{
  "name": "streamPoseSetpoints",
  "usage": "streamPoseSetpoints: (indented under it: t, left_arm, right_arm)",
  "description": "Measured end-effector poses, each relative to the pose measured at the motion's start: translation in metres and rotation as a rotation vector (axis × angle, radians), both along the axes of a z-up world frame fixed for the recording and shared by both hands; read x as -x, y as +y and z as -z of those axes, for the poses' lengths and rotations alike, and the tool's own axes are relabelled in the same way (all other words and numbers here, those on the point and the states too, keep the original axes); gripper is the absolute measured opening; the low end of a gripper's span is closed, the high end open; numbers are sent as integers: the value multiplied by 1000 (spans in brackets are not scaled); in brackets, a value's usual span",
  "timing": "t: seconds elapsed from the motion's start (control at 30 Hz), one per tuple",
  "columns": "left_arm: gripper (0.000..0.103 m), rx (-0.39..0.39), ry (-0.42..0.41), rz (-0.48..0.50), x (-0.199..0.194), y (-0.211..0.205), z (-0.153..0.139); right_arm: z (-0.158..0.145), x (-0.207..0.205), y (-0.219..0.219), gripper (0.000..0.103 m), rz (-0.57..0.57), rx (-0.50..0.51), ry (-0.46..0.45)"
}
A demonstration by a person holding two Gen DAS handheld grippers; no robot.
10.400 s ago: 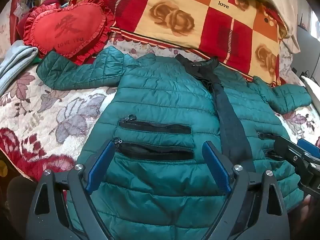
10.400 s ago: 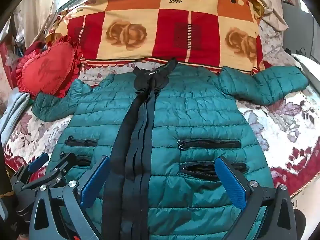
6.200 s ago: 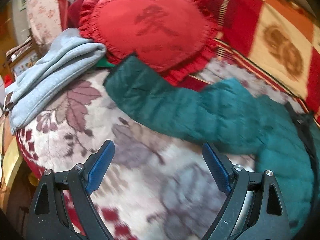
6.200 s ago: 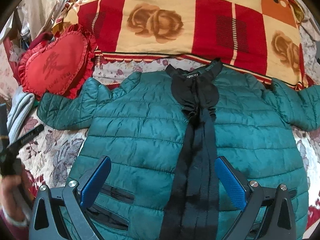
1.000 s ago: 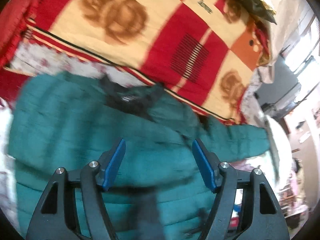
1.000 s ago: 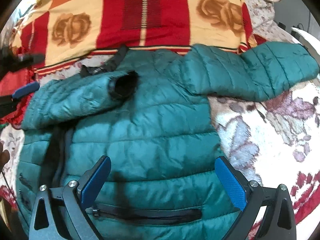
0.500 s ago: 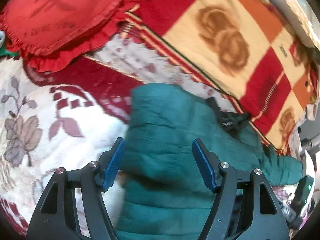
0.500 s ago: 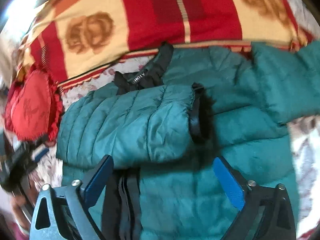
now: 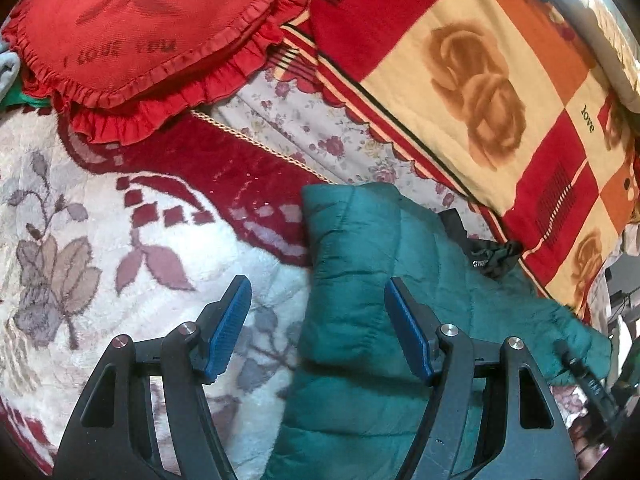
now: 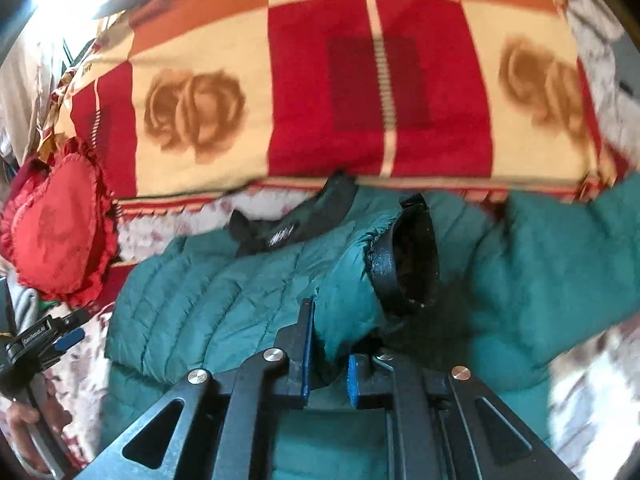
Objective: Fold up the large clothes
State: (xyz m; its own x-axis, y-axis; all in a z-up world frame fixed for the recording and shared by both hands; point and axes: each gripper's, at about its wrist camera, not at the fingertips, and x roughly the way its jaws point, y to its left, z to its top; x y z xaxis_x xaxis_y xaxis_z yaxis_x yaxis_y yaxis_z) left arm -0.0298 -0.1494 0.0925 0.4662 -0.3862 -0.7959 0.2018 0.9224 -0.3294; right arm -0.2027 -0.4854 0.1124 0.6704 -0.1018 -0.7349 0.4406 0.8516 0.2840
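Right tongs [image 10: 327, 354], open a second ago, now pinch the folded-over sleeve [image 10: 344, 280] of the puffer jacket [image 10: 520, 280]. Left tongs [image 9: 318, 330] hang wide open, empty. First sleeve fold apparently being adjusted.

Two wrist fisheyes, both low over the bed, facing the headboard end.

Left view looks down past its tool [image 9: 318, 328] at the jacket's [image 9: 360, 272] folded shoulder. Right view sits close above the sleeve cuff [image 10: 404, 256]. Both share the heart cushion [image 9: 140, 28] and checked blanket [image 10: 320, 92].
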Motion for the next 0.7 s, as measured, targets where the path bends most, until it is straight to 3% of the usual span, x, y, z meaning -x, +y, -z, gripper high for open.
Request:
streamPoseSetpoints:
  t: [0.23, 0.57, 0.6, 0.67, 0.7]
  left_arm:
    - [69, -72, -4, 60, 2, -39, 18]
    - [70, -110, 12, 57, 0, -51, 41]
    - [70, -110, 12, 57, 0, -51, 41]
    - [69, -116, 10, 48, -1, -49, 41]
    - [69, -113, 10, 47, -1, -48, 40]
  right_arm:
    - [8, -2, -29, 12, 61, 92, 37]
    - [65, -6, -40, 14, 64, 17, 158]
    - [69, -5, -40, 20, 59, 3, 172]
    - [65, 3, -40, 55, 81, 18, 176]
    - [61, 6, -40, 62, 90, 28, 167]
